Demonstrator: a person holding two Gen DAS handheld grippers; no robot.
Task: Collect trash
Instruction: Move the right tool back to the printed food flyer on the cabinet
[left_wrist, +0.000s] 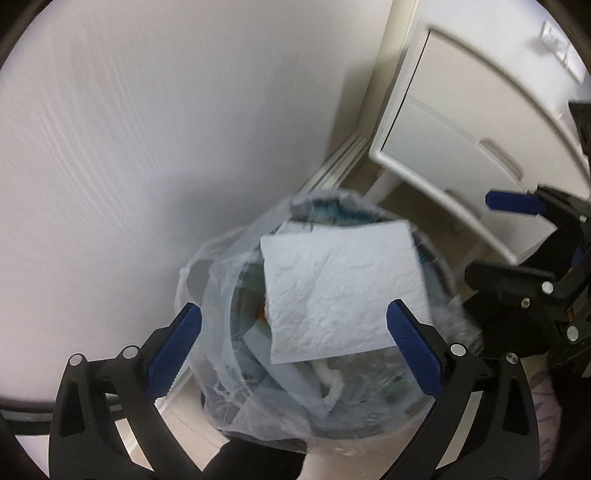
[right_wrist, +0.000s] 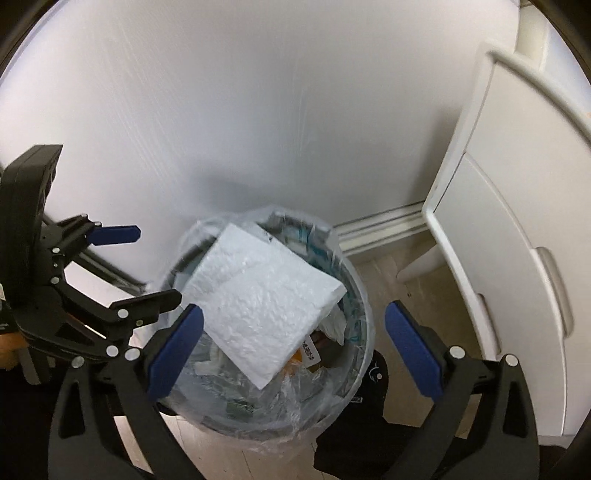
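Observation:
A round trash bin (right_wrist: 356, 376) lined with a clear plastic bag (left_wrist: 221, 295) stands on the floor against the wall, filled with mixed trash. A flat white paper towel (left_wrist: 341, 291) lies on top of the trash; it also shows in the right wrist view (right_wrist: 258, 306). My left gripper (left_wrist: 295, 347) is open and empty above the bin; it also shows in the right wrist view (right_wrist: 146, 264). My right gripper (right_wrist: 293, 347) is open and empty above the bin; it also shows in the left wrist view (left_wrist: 487, 236).
A pale wall (right_wrist: 258, 110) stands behind the bin. A white cabinet (right_wrist: 517, 258) stands to the right on the light wood floor (right_wrist: 406, 295), with a white baseboard (right_wrist: 380, 229) along the wall. A dark object (right_wrist: 373, 373) lies beside the bin.

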